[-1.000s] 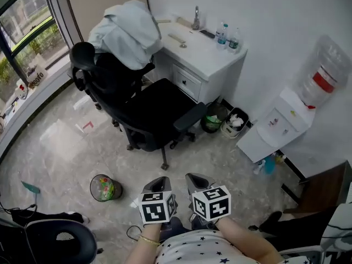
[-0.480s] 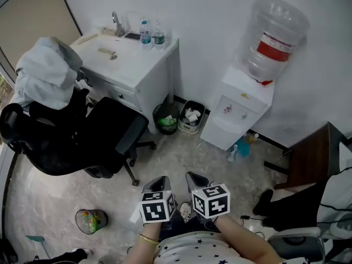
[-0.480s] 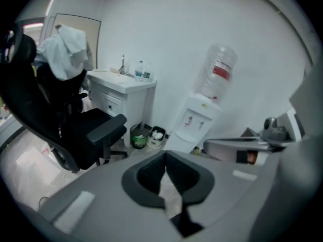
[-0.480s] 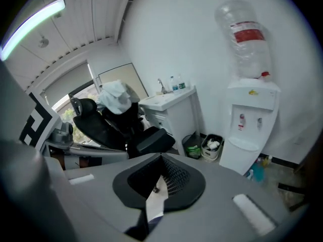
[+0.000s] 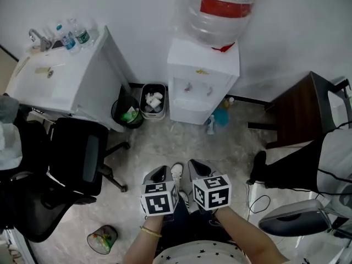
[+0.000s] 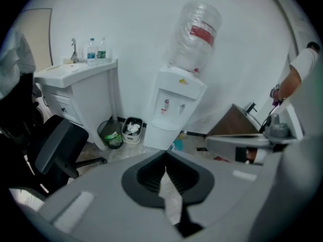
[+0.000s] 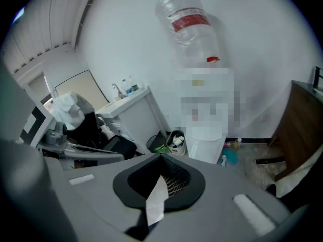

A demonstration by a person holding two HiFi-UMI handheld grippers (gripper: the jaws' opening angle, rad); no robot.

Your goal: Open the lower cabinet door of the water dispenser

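The white water dispenser (image 5: 202,73) stands against the wall at top centre, with a clear bottle (image 5: 220,7) on top. Its lower cabinet door (image 5: 188,114) looks closed. My left gripper (image 5: 159,176) and right gripper (image 5: 199,168) are side by side close to my body, well short of the dispenser, both shut and empty. In the left gripper view the dispenser (image 6: 174,110) stands ahead beyond the shut left gripper (image 6: 165,158). In the right gripper view it (image 7: 204,147) is partly under a mosaic patch, beyond the shut right gripper (image 7: 161,160).
Left of the dispenser stand a white bin (image 5: 153,100), a black bin (image 5: 127,113) and a white desk (image 5: 60,84). A black office chair (image 5: 77,158) is at left. At right are a dark wooden table (image 5: 300,111) and a grey chair (image 5: 297,219). A blue bottle (image 5: 220,117) sits beside the dispenser's foot.
The view has swung round: the dispenser went from the right edge to top centre and looks nearer. Both grippers stay shut, side by side in front of my body.
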